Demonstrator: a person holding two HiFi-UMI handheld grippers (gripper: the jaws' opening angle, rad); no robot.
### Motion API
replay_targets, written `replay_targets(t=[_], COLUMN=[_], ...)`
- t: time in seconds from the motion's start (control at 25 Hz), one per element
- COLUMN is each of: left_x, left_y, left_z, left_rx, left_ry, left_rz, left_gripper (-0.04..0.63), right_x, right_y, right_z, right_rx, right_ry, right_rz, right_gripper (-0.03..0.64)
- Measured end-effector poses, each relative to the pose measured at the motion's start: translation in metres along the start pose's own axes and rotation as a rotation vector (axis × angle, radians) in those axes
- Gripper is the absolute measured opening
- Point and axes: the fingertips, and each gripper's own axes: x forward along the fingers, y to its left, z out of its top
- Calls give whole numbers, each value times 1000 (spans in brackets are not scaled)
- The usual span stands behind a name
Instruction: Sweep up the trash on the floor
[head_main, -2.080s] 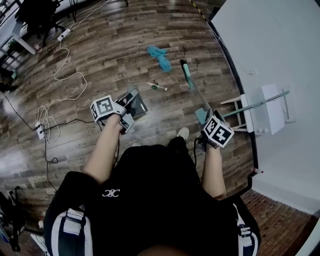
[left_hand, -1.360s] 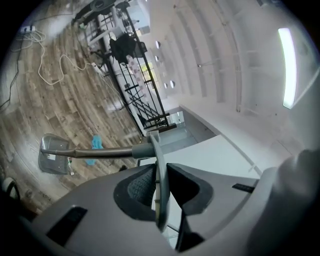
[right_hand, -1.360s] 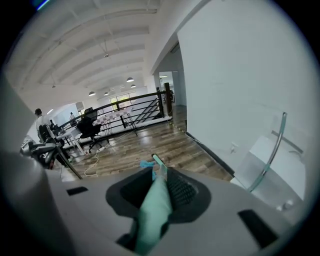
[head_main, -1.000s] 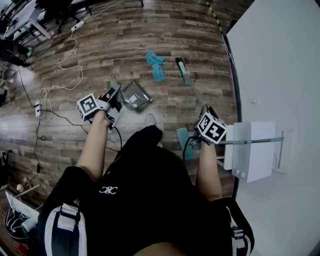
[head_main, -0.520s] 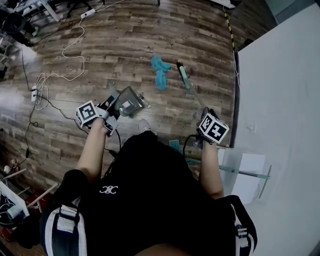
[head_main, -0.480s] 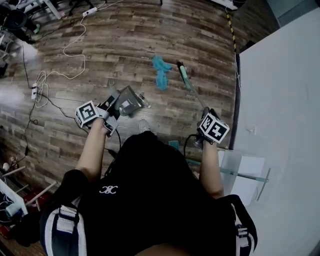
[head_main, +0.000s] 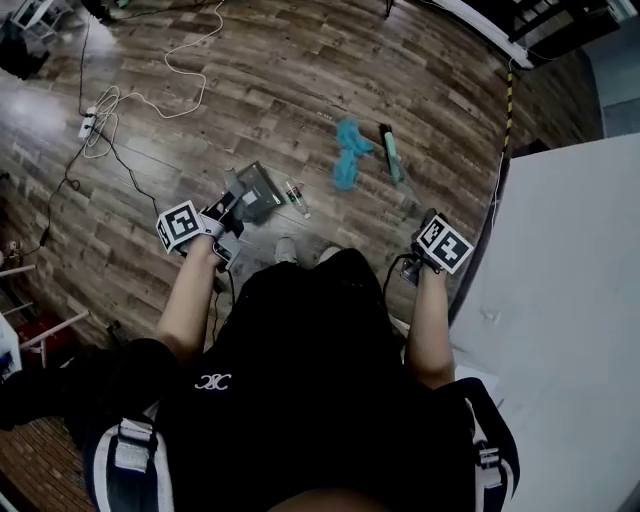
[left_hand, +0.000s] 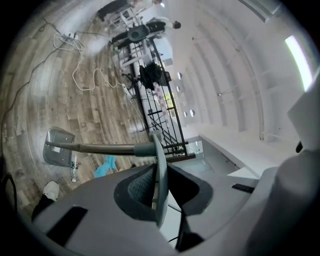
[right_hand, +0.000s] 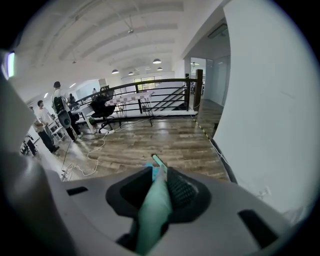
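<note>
A grey dustpan (head_main: 258, 190) rests on the wood floor, and my left gripper (head_main: 226, 214) is shut on its long handle (left_hand: 95, 147). In the left gripper view the pan (left_hand: 56, 146) sits at the handle's far end. A small bottle (head_main: 294, 197) lies beside the pan, and crumpled blue trash (head_main: 347, 166) lies further right. My right gripper (head_main: 420, 238) is shut on the teal broom handle (right_hand: 154, 200). The broom head (head_main: 390, 153) is on the floor right of the blue trash. The bottle (left_hand: 74, 168) and blue trash (left_hand: 104, 166) show below the pan.
White cables and a power strip (head_main: 90, 118) lie on the floor at far left. A white wall (head_main: 565, 300) with a dark base rises at right. My shoes (head_main: 286, 249) are just behind the pan. People (right_hand: 56, 107) and office chairs stand by a railing in the distance.
The head view has swung; the white stand at the right has left the picture. The dustpan now lies close beside the bottle. Both grippers keep their holds.
</note>
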Motion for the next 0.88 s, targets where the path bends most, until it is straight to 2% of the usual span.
replay_targets(t=[0.12, 0.28, 0.48, 0.68, 0.76, 0.8, 0.88], left_x=[1, 6, 25, 37, 44, 49, 59], left_y=[14, 19, 36, 61, 73, 77, 83], left_z=[-11, -10, -26, -31, -34, -35, -39], left_rx=[-40, -52, -99, -137, -155, -156, -134], left_ry=[-65, -96, -146, -229, -253, -254, -227], left_rz=[38, 94, 164, 205, 230, 241, 254], left_gripper=[55, 55, 55, 55, 55, 55, 55], right_x=[37, 79, 161, 231, 258, 270, 293], right_y=[-1, 16, 24, 37, 40, 44, 59], right_z=[18, 57, 93, 106, 99, 96, 100], right_rx=[-62, -160, -275, -376, -408, -430, -497], right_ry=[11, 36, 57, 98, 151, 173, 154], right_rz=[25, 37, 47, 56, 50, 46, 54], right_gripper=[101, 101, 101, 101, 101, 101, 101])
